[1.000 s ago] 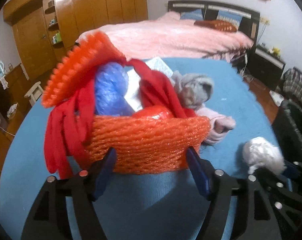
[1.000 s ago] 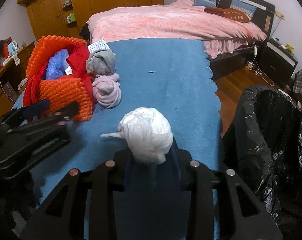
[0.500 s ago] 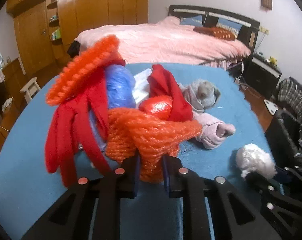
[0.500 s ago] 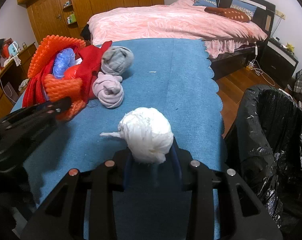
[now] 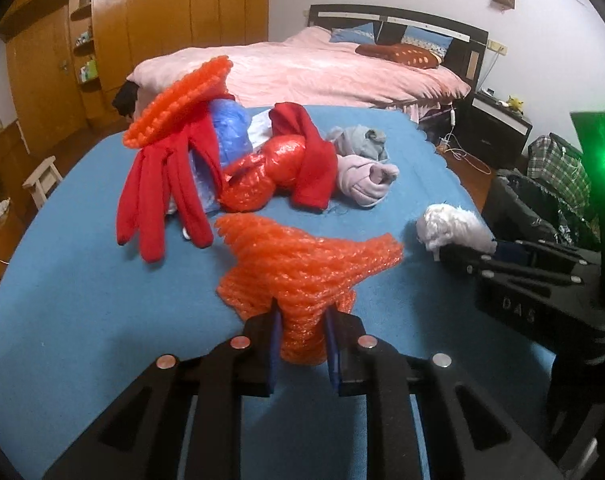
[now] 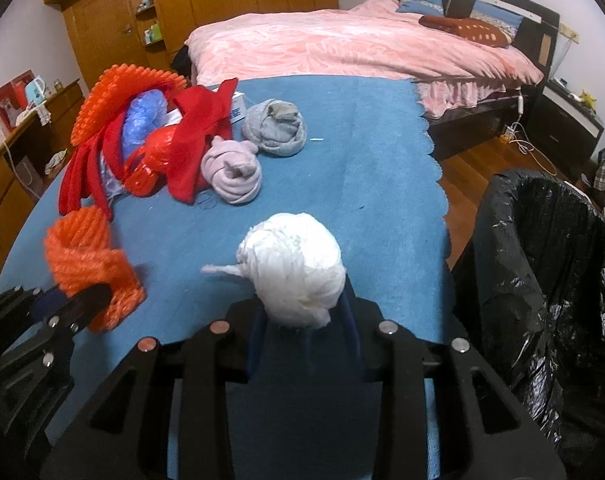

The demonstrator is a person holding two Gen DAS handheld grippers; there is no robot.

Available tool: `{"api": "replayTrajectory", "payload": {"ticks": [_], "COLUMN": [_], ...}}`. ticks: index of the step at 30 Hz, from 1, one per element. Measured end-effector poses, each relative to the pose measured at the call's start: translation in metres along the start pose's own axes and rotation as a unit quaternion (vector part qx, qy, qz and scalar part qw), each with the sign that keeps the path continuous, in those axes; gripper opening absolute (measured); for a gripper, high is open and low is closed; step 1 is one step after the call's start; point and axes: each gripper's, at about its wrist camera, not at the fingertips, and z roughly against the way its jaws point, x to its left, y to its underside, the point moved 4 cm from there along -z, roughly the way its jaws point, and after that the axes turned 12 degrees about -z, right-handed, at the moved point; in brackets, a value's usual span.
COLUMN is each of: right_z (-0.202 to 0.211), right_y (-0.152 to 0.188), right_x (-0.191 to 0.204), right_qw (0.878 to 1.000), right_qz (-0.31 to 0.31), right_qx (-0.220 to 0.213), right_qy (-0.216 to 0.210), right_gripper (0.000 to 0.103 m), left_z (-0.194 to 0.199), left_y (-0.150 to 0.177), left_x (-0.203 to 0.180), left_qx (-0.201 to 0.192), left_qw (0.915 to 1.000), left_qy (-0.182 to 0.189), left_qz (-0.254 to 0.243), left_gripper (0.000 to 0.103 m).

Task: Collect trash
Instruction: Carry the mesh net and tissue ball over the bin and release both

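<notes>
My left gripper is shut on an orange foam net and holds it above the blue table, near the front; the net also shows in the right wrist view. My right gripper is shut on a white crumpled paper ball, also seen in the left wrist view. A black-lined trash bin stands off the table's right edge.
A pile lies at the table's back left: another orange foam net, red gloves, a blue plastic bag, a red net bag. A grey sock roll and a pink one lie beside it. A bed stands behind.
My left gripper closed on the orange foam net, pulled it out of the pile and drew it back toward the front of the table. My right gripper held still with the paper ball.
</notes>
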Motion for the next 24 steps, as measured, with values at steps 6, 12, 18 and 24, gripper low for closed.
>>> {"api": "replayTrajectory", "payload": {"ticks": [6,12,18,24], "right_z": [0.026,0.064,0.102,0.134], "right_y": [-0.008,-0.024,-0.034,-0.035], "right_x": [-0.004,-0.024,-0.062,-0.112], "right_qw": [1.000,0.998,0.994,0.988], "right_qz": [-0.008,-0.026,-0.051,-0.080], "right_qx": [-0.024,-0.061,-0.096,-0.125], "right_qy": [-0.013,-0.010,0.013,0.051], "right_gripper": [0.031,0.031,0.031,0.031], "left_z": [0.009,0.022,0.031,0.033], "left_y": [-0.014,-0.039,-0.072,-0.104], "left_x": [-0.002,-0.017,-0.049,-0.095], "left_qx": [-0.022,-0.047,-0.075,-0.101], "left_qw": [0.9997,0.9986,0.9959,0.9904], "left_qy": [0.001,0.010,0.036,0.074], "left_qz": [-0.005,-0.020,-0.036,-0.060], "left_gripper": [0.019,0.019,0.019,0.019]}}
